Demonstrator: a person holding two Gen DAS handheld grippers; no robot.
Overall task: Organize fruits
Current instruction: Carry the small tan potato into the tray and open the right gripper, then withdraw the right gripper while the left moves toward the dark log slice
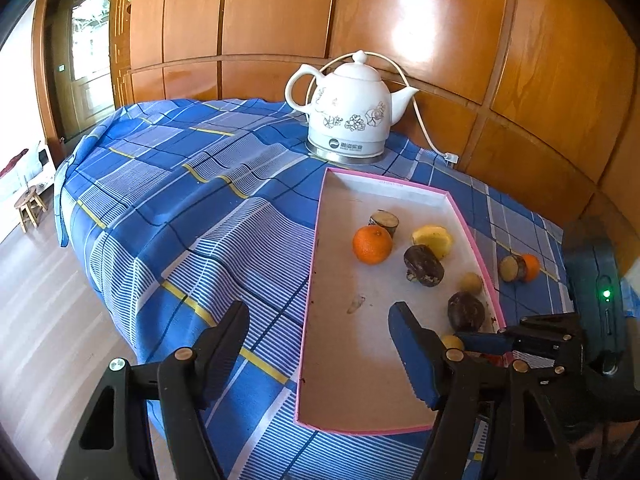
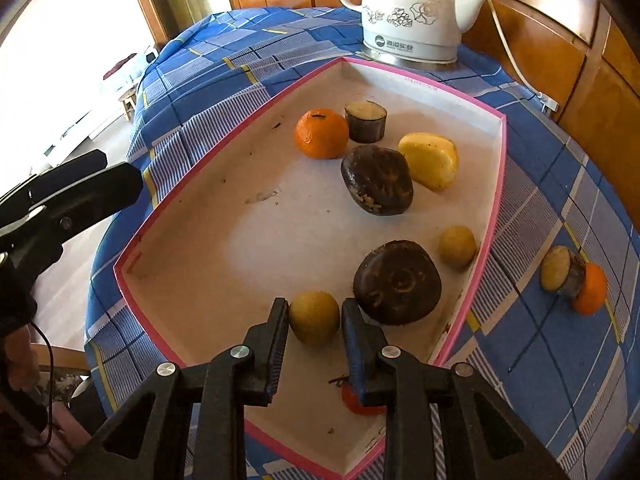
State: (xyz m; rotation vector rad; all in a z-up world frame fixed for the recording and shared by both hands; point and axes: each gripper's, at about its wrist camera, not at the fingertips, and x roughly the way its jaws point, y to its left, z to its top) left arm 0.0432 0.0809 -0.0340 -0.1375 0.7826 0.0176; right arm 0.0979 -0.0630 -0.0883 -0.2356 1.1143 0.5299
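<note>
A pink-rimmed shallow box (image 2: pixel 500 184) lies on the blue checked cloth. It holds an orange (image 2: pixel 322 134), a cut cane piece (image 2: pixel 366 120), a yellow chunk (image 2: pixel 430 160), two dark brown fruits (image 2: pixel 376 178) (image 2: pixel 396 282) and a small yellow fruit (image 2: pixel 456 246). My right gripper (image 2: pixel 315 320) is shut on another small yellow-green fruit (image 2: pixel 314 318), low in the box's near corner. A red-orange piece (image 2: pixel 360 402) peeks from under its right finger. My left gripper (image 1: pixel 319 312) stands open over the box's left rim (image 1: pixel 316 240), nothing between its fingers.
A second cane piece (image 2: pixel 558 270) and orange (image 2: pixel 592 290) lie on the cloth right of the box. A white kettle (image 1: pixel 348 120) with its cord stands behind the box against the wooden wall. The table drops off to the floor on the left.
</note>
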